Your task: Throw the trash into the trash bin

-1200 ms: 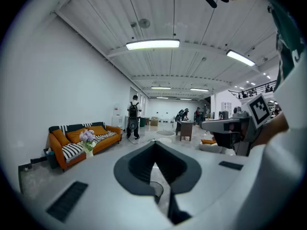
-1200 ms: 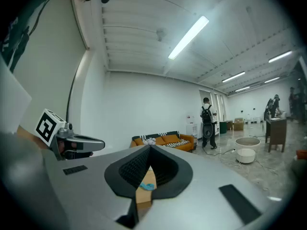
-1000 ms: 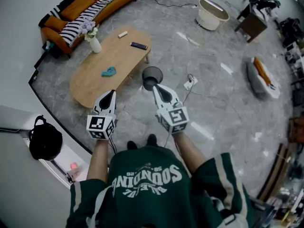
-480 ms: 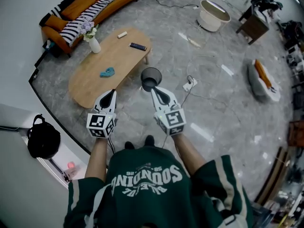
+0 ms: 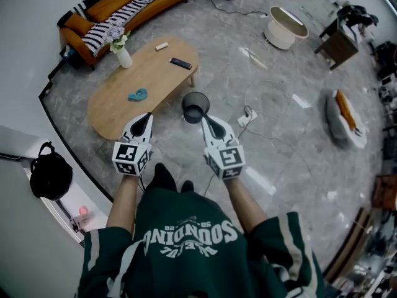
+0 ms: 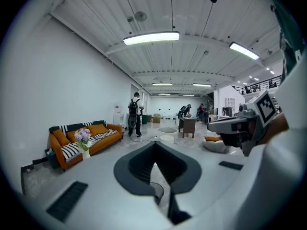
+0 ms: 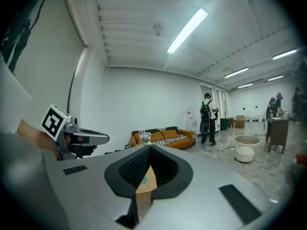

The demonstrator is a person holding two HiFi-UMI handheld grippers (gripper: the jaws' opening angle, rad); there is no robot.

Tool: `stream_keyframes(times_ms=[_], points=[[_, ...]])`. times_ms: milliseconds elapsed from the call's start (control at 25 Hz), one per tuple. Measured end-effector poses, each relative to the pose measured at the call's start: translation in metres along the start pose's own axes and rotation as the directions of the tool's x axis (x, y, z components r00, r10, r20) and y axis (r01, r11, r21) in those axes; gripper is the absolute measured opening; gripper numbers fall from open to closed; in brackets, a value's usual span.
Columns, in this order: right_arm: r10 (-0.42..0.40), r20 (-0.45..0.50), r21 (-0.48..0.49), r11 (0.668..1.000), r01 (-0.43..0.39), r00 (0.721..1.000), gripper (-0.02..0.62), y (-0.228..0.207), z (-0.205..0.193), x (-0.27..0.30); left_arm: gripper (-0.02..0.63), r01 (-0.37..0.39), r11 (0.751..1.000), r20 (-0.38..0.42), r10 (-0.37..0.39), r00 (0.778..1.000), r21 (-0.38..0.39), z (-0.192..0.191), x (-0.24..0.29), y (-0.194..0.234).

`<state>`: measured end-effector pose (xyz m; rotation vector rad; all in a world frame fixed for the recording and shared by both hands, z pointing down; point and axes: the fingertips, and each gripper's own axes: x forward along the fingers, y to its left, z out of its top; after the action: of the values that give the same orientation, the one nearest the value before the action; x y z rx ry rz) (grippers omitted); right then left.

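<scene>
A blue crumpled piece of trash (image 5: 138, 94) lies on the oval wooden table (image 5: 115, 113). The dark round trash bin (image 5: 196, 106) stands on the floor by the table's near right end. My left gripper (image 5: 147, 115) is held over the table's near edge, shut and empty. My right gripper (image 5: 203, 119) hovers just short of the bin, jaws together with nothing in them. In the right gripper view the table (image 7: 146, 185) and the blue trash (image 7: 144, 179) show through the slot below the jaw tips of the right gripper (image 7: 148, 147). The left gripper (image 6: 154, 143) view shows the bin rim (image 6: 157, 188).
A vase of flowers (image 5: 123, 56), a black remote (image 5: 180, 63) and a small white object (image 5: 161, 45) share the table. An orange sofa (image 5: 118, 5) stands behind it. A power strip with cable (image 5: 246, 113), a white tub (image 5: 285, 27) and a black backpack (image 5: 46, 176) lie around. People stand far off.
The person has stepped forward, and both grippers have moved with them toward the table and bin. Both jaws stay closed.
</scene>
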<state>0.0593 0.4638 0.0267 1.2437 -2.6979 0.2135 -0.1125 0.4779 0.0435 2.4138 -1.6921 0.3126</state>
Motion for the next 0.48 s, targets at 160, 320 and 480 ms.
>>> stream_keyframes(times_ms=[160,320,480], points=[[-0.024,-0.008,0.02,1.0,0.024,1.0,0.002,-0.025,-0.001,0.012,0.0,0.005,1.0,-0.001,-0.005,1.0,0.008,0.007,0.026,0.005],[-0.048,-0.011,0.046,0.998,0.049,0.999,0.002,-0.044,-0.004,0.033,0.0,0.016,1.0,-0.013,-0.016,1.0,0.018,0.006,0.057,0.021],[-0.05,-0.021,0.061,0.997,0.051,0.999,0.002,-0.056,-0.003,0.075,0.0,0.037,0.999,-0.014,-0.037,0.999,0.021,0.01,0.098,0.048]])
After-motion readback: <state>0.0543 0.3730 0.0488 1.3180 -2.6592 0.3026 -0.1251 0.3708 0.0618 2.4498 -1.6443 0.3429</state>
